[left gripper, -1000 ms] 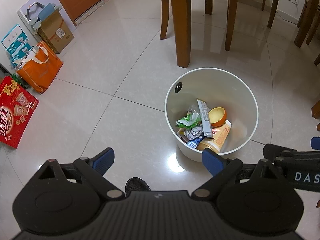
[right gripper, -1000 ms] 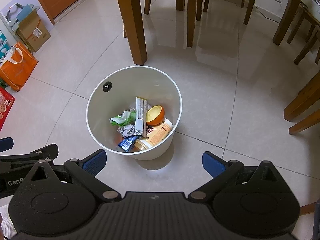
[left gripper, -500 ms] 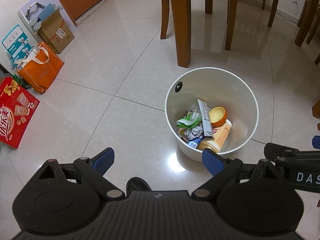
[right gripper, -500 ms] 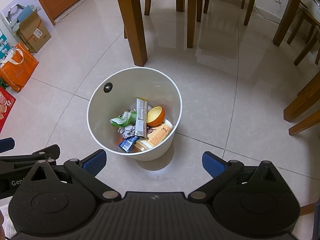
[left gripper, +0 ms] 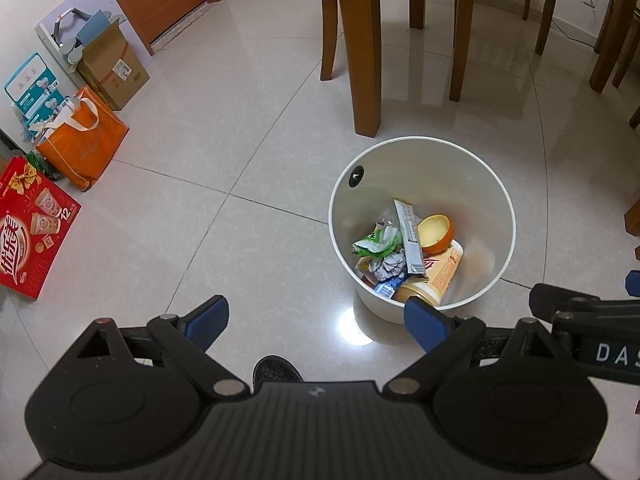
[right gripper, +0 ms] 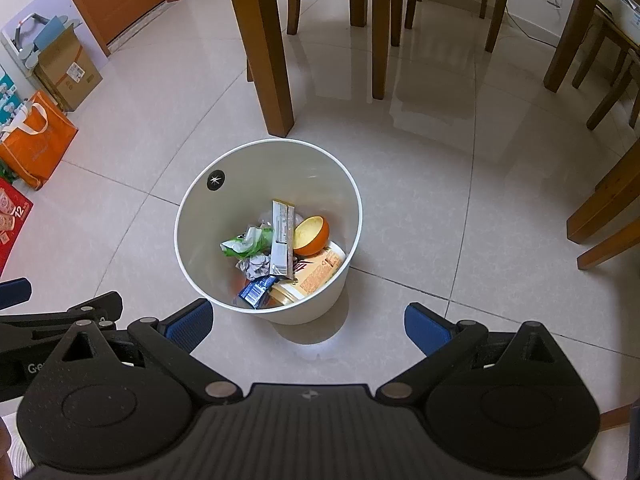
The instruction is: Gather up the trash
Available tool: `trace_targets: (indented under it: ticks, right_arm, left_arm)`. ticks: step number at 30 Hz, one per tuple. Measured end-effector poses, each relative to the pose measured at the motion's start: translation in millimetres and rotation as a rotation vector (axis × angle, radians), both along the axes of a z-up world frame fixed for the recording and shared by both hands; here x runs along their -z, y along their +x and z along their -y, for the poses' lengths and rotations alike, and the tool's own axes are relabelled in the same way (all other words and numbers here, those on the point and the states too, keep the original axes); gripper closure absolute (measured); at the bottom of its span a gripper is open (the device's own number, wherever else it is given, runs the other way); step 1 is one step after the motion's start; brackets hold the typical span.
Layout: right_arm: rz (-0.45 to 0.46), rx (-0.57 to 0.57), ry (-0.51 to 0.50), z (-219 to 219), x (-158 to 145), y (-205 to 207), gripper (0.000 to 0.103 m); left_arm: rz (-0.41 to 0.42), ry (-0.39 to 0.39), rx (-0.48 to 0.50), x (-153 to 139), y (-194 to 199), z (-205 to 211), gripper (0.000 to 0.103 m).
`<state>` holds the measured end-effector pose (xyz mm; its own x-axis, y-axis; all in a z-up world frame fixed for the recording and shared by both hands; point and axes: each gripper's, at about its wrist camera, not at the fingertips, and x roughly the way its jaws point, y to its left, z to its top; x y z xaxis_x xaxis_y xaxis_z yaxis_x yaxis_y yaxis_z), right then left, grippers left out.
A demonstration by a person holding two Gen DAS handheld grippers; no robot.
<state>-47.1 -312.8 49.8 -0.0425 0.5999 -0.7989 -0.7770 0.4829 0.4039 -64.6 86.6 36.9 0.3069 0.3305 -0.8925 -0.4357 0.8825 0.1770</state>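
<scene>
A white round bin point(left gripper: 424, 148) point(right gripper: 224, 176) stands on the tiled floor beside a wooden table leg. Inside lie an orange peel half point(left gripper: 435, 234) point(right gripper: 311, 235), a long wrapper point(left gripper: 408, 236) point(right gripper: 281, 236), a green packet point(left gripper: 374, 242) point(right gripper: 244, 242), crumpled paper point(left gripper: 386, 266) point(right gripper: 254, 264) and a tan cup point(left gripper: 434, 280) point(right gripper: 310, 276). My left gripper point(left gripper: 316, 320) hovers open above the floor left of the bin, holding nothing. My right gripper point(right gripper: 306, 320) is open and empty over the bin's near rim.
Wooden table and chair legs point(left gripper: 362, 60) point(right gripper: 266, 48) stand behind the bin, more chair legs point(right gripper: 600, 216) at the right. An orange bag point(left gripper: 82, 140), cardboard box point(left gripper: 112, 64) and red carton point(left gripper: 28, 228) line the left wall. A shoe tip point(left gripper: 276, 368) shows below.
Both views have shifted very slightly toward the bin; both grippers stay open and empty, and the trash in the bin has not moved.
</scene>
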Motion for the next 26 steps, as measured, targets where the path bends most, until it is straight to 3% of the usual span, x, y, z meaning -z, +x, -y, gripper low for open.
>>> trace_targets:
  ticks: [26]
  right_arm:
    - [0.001, 0.007, 0.004, 2.1, 0.1, 0.7, 0.000]
  left_arm:
    - [-0.005, -0.003, 0.000, -0.5, 0.3, 0.8, 0.009]
